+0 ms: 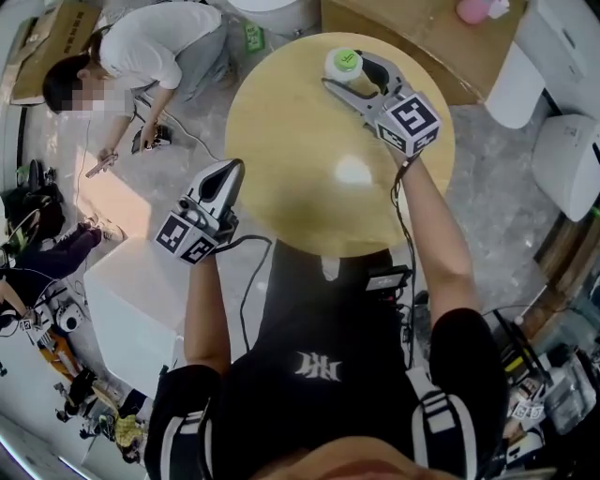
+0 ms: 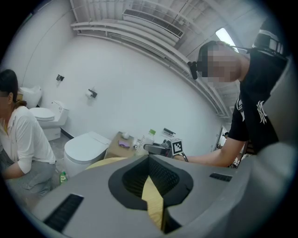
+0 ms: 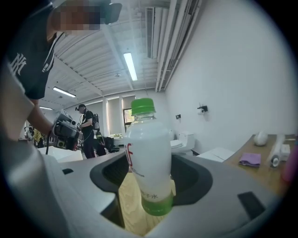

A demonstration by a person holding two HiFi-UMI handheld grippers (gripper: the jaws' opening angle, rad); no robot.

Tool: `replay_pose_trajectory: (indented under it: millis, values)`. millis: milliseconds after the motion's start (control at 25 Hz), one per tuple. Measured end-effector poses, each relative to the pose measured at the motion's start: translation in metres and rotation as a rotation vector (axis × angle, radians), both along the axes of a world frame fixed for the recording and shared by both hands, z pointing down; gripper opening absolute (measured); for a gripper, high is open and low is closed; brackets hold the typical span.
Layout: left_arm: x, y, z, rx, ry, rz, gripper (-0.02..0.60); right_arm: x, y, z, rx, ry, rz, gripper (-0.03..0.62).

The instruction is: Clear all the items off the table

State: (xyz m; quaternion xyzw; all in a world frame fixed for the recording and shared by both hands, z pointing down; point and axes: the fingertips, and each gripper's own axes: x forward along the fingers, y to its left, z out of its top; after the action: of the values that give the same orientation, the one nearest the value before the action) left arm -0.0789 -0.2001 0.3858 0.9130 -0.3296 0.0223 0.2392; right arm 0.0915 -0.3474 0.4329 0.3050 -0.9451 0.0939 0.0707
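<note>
Bottle: the white plastic bottle (image 1: 344, 64), with a green cap and a green band at its foot, stands upright over the far edge of the bench (image 1: 281, 141).
Right claw: your right claw (image 1: 345, 73) reaches across the bench from the near right. It is closed on the bottle's body, one jaw on each side, and the bottle's width holds the jaws fairly wide.
Contact with bench: no view shows whether the bottle's base sits on the wood or hangs just above it.
Left claw: your left claw (image 1: 232, 169) is beside the bench's left edge, well apart from the bottle. Its jaws are drawn narrow with the tips together, and nothing is between them.
Bench: a round top of pale wood, with a bright glare spot near the middle.
Beyond the bench: a cardboard box (image 1: 412, 28) sits on the far side. A purple cloth (image 3: 250, 159) lies on it, as the right gripper view shows.
Far left: a person (image 1: 150, 47) in a white top crouches on the floor, and a small green bottle (image 1: 253, 37) stands close by.
Right: white toilets (image 1: 567, 164) stand along the right side.
Near left: a white block (image 1: 131, 300) stands on the floor beside your left arm.
</note>
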Motion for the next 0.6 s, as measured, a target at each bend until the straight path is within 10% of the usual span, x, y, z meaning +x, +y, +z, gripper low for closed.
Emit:
replay_pose_trajectory:
  millis: [600]
  values:
    - [0.1, -0.02, -0.009, 0.011, -0.008, 0.098, 0.012, 0.155, -0.034, -0.032, 0.054, 0.026, 0.142, 0.287]
